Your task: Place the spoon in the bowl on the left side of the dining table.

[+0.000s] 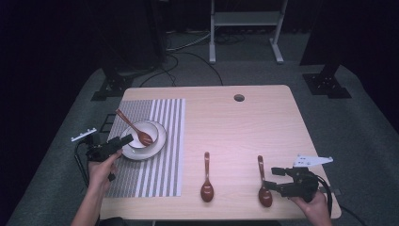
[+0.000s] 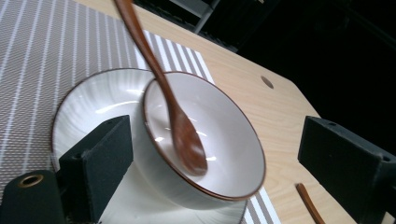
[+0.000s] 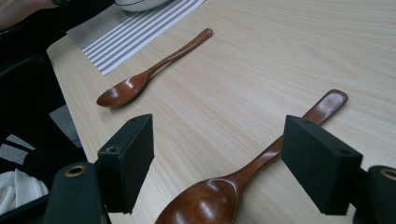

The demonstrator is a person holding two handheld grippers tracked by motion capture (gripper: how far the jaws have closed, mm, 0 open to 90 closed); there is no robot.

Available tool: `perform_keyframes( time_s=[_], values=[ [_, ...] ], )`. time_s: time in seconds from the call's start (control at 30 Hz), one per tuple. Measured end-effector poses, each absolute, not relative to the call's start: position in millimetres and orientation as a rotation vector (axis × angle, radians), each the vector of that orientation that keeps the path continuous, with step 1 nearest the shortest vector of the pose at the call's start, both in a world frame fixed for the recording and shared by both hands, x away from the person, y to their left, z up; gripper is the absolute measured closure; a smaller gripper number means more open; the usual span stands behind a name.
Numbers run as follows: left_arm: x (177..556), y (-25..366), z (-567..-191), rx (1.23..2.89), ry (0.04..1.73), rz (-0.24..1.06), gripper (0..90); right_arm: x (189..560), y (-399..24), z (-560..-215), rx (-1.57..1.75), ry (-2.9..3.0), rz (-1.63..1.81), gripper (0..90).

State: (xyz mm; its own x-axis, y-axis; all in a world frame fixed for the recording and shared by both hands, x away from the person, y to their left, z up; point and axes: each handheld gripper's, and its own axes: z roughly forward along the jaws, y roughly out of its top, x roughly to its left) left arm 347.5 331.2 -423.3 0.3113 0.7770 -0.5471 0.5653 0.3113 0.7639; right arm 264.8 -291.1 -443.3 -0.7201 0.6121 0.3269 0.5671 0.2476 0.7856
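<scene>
A white bowl (image 1: 151,129) sits on a white plate (image 1: 161,139) on the striped placemat (image 1: 155,179), and a brown wooden spoon (image 1: 129,123) leans in it with its handle pointing far left. My left gripper (image 1: 123,141) is at the plate's left edge. In the left gripper view its jaws stand wide on either side of the bowl (image 2: 229,140) and spoon (image 2: 184,135) without touching them. Two more spoons lie near the front edge, the middle one (image 1: 207,181) and the right one (image 1: 264,188). My right gripper (image 1: 272,179) is open, and the right spoon (image 3: 210,200) lies on the table between its jaws.
The placemat (image 2: 28,56) covers the table's left part. A round cable hole (image 1: 239,98) is near the far edge. The middle spoon (image 3: 140,84) lies left of the right gripper. Bare wood spreads across the centre and far right. A metal frame (image 1: 244,19) stands on the floor behind.
</scene>
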Motion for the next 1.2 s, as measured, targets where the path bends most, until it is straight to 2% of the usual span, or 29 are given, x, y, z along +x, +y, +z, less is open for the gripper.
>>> perform_keyframes(
  time_s=[1.2],
  values=[
    [317.8,279.7,-406.6,1.482,1.172,0.192,9.2,264.3,-295.8,-441.8,1.166,2.426,1.512,24.5]
  ],
)
